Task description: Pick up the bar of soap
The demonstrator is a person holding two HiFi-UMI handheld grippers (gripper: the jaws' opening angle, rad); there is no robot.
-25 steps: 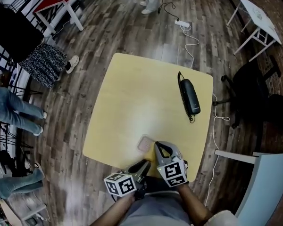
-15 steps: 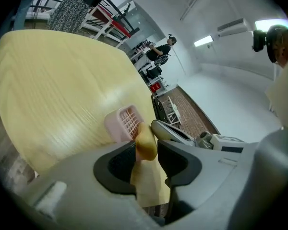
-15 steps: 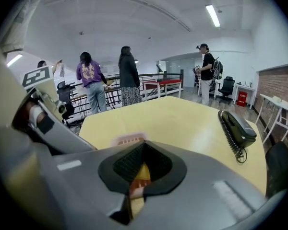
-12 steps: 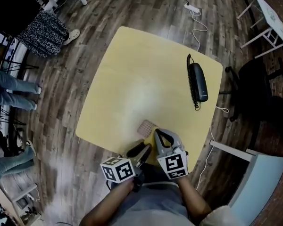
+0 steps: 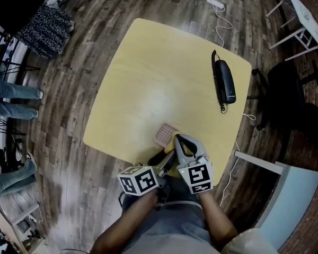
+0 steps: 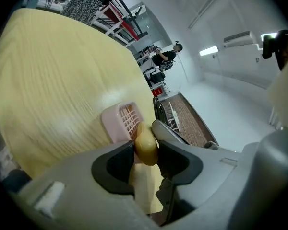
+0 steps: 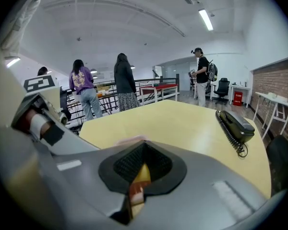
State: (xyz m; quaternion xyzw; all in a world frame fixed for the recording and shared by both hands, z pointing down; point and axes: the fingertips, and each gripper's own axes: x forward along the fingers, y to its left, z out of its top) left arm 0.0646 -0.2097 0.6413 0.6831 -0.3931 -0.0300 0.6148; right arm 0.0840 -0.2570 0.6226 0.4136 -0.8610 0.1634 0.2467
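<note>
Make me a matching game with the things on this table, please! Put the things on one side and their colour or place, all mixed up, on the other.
Things:
1. bar of soap
2. soap dish
3. telephone
4. table

Clues:
A. black, near the table's right edge
B. standing on the wooden floor
C. pink, with a grid
D. between the left gripper's jaws

Pairs: 1-D, 2-C, 3-A, 4-B.

The left gripper's jaws have just been opening, with the soap between them.

Most of the soap hides inside the right gripper; the pink dish just peeks out over it.
</note>
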